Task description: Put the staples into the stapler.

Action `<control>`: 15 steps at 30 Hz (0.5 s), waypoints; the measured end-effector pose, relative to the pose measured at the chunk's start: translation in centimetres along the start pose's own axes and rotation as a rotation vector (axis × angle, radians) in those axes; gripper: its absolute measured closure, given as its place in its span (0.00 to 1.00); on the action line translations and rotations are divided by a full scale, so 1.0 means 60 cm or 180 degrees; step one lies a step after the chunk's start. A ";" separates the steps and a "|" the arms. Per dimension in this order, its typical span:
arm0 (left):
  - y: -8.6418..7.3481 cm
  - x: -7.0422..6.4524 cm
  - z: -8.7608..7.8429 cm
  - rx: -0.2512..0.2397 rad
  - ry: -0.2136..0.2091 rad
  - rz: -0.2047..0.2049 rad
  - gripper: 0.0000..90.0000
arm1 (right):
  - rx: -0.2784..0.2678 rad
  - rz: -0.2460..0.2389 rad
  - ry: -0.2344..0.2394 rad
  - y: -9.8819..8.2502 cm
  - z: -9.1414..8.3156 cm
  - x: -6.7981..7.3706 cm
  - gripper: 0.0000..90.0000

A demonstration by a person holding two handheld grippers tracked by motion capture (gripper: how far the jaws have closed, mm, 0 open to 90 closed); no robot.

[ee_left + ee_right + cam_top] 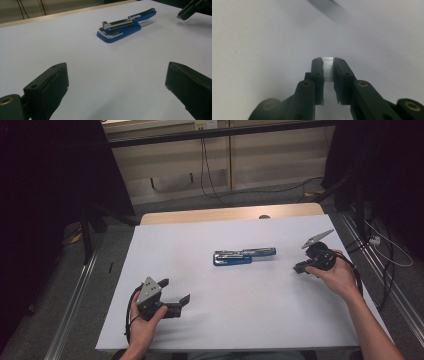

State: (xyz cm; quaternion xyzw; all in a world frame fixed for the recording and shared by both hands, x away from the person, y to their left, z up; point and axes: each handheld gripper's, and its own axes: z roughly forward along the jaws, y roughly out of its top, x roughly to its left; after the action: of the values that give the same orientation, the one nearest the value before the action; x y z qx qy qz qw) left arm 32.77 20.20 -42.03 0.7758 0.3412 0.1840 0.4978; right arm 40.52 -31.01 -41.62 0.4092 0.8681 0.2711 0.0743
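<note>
A strip of staples (328, 68) is clamped in the right hand-held gripper (304, 267) at centre right. The left hand-held gripper (176, 292), lower left, is spread apart. A stapler (243, 255) lies at the table (200, 235) centre.

- High view: dim room, dark at the left and right edges — the white table (240, 320) is the brightest part, evenly lit, with soft shadows.
- Left gripper view: stapler (126, 26) fairly sharp, with glints on its metal; the near jaws are soft, and faint shadows lie on the table.
- Right gripper view: greyish and hazy — the far table is blurred, the staple strip (328, 68) between the jaws catches bright light.
</note>
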 end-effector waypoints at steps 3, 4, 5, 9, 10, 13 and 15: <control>0.000 0.000 0.000 -0.0006 0.0014 -0.0008 0.06 | -0.0125 0.0016 0.0022 0.002 -0.003 0.000 0.88; 0.000 0.001 -0.001 -0.0003 0.0015 -0.0003 0.06 | -0.0146 0.0036 0.0012 0.003 -0.004 0.001 0.88; 0.000 0.001 -0.001 -0.0005 0.0013 -0.0003 0.06 | -0.0170 0.0046 0.0017 0.003 -0.005 0.001 0.88; 0.000 0.000 0.000 -0.0005 0.0004 -0.0004 0.06 | -0.0307 0.0143 0.0051 0.003 -0.009 -0.001 0.88; 0.000 0.001 -0.001 0.0006 0.0009 0.0005 0.06 | -0.0367 0.0165 0.0069 0.003 -0.010 -0.002 0.88; -0.001 0.002 -0.002 0.0012 0.0014 -0.0003 0.06 | -0.0478 0.0188 0.0099 0.006 -0.017 0.001 0.88; -0.001 0.004 -0.003 -0.0005 0.0033 -0.0018 0.06 | -0.0548 0.0170 0.0153 0.011 -0.023 0.006 0.88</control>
State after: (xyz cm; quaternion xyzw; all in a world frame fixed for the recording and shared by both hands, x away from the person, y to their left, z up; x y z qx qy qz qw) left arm 32.78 20.51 -42.00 0.7735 0.3458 0.1869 0.4971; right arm 40.26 -30.99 -40.11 0.4177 0.8319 0.3563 0.0810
